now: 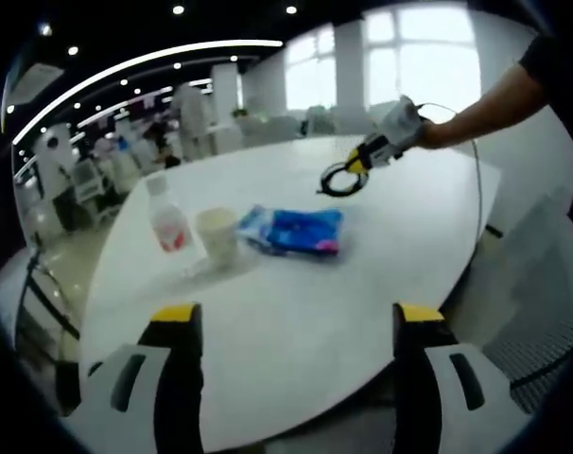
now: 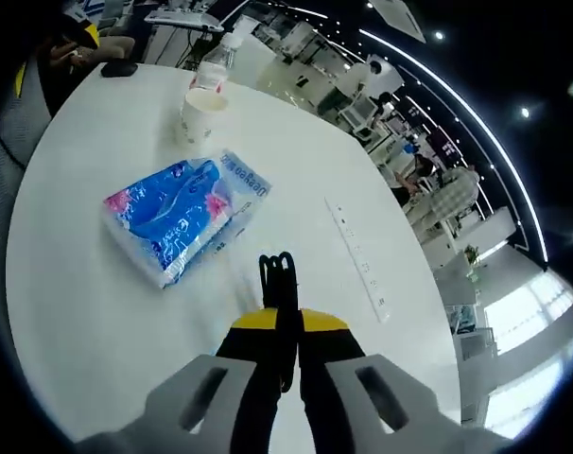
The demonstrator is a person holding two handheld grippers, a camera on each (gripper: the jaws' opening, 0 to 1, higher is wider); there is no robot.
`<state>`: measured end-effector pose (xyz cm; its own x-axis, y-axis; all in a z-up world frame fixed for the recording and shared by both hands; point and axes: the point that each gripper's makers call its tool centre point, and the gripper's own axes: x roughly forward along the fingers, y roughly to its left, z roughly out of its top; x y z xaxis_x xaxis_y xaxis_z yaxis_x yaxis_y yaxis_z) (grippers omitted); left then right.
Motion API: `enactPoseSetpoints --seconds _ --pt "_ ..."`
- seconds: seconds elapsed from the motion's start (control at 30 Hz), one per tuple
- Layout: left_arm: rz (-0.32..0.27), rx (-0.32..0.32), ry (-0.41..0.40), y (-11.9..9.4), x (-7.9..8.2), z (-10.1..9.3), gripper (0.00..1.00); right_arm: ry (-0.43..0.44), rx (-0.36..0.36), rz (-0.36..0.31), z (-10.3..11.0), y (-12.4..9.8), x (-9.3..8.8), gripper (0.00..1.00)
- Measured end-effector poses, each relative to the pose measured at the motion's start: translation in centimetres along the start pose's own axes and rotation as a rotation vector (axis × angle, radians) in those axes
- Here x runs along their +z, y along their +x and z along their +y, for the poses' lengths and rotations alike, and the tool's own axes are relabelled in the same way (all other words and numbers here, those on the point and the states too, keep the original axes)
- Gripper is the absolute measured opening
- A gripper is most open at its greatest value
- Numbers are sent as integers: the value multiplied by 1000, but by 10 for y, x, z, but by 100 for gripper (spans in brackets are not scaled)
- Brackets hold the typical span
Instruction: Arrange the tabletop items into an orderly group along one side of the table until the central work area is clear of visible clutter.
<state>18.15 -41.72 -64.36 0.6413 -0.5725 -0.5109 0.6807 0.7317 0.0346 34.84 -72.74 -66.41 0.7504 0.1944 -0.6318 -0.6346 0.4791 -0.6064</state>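
While the right gripper (image 2: 285, 326) pinches a black cable (image 2: 277, 270) for tidying, the left gripper (image 1: 296, 322) gapes empty at 6 o'clock.

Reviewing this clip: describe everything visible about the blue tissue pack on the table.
The tissue pack is a soft rectangular pack in glossy blue plastic wrap with pink patches and white printing, sealed as far as shows. It lies flat on the white table, near the paper cup without touching it. Neither gripper touches it.
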Motion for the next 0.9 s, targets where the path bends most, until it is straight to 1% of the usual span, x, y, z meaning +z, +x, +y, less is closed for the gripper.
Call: enactPoseSetpoints --seconds 0.23,0.4,0.63,0.9 --pt "2 -2 0 0 -1 0 79 8 -2 40 1 -4 -23 4" --pt "1 -1 -3 -1 -1 -1 79 3 -1 64 3 -6 -35 4" --pt "1 -3 -5 0 -1 0 79 11 2 75 5 -5 -40 4" --pt "4 3 -9 0 -1 1 79 -8 34 91 16 2 -48 4"
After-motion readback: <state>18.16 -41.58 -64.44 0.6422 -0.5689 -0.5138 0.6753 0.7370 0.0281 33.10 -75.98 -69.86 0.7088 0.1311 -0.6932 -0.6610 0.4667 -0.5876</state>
